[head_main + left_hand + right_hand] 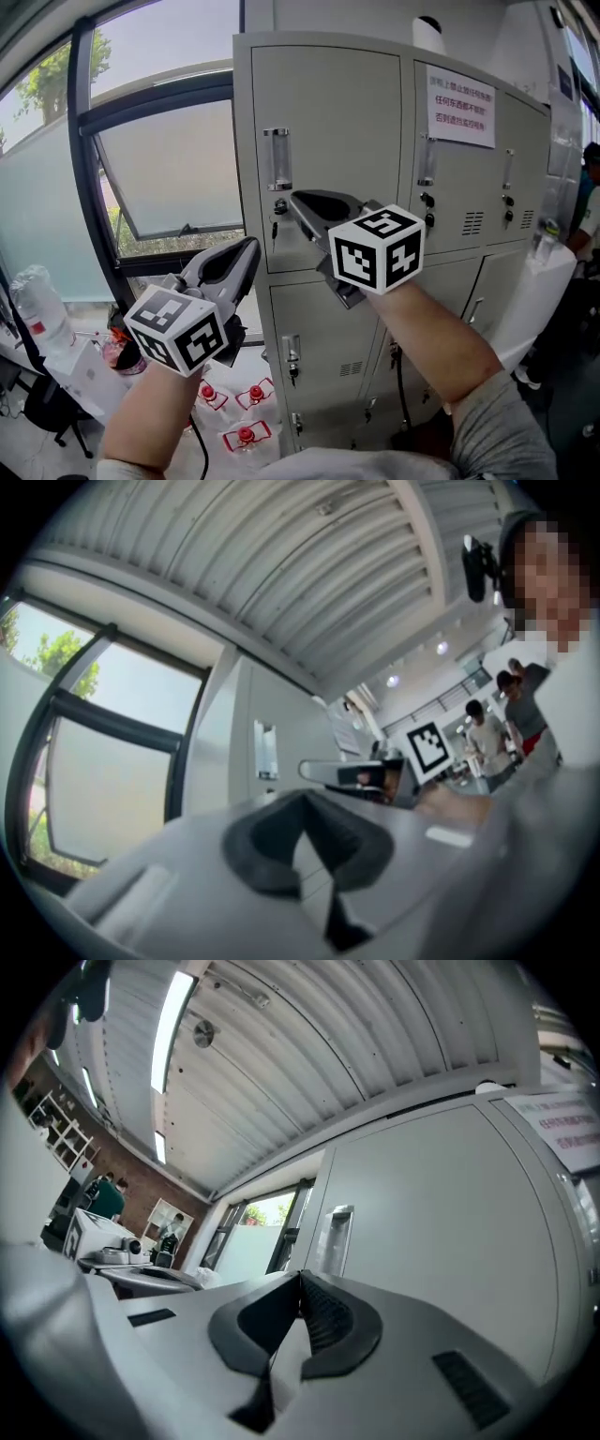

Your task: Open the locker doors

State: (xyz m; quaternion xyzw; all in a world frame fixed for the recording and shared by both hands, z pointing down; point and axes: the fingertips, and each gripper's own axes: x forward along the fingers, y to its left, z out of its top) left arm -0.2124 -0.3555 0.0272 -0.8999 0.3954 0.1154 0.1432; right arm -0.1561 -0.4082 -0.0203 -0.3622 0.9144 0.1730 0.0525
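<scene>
A grey bank of lockers point(375, 281) fills the head view, all visible doors closed. The upper left door point(328, 112) carries a clear vertical handle point(277, 157) with a lock point(278, 207) under it. My right gripper point(300, 199) is shut and empty, its tip just right of that lock and close to the door. In the right gripper view the same handle point(337, 1237) shows ahead of the right gripper point(300, 1277). My left gripper point(251, 246) is lower and to the left, shut with nothing in it, beside the locker's left edge. The left gripper point(302, 795) faces the handle point(266, 752).
A tilted-open window point(169, 169) lies left of the lockers. Red-capped water bottles point(246, 412) lie on the floor below. A printed notice point(460, 106) hangs on the second upper door. A person point(589, 206) stands at the far right, behind a white column point(539, 291).
</scene>
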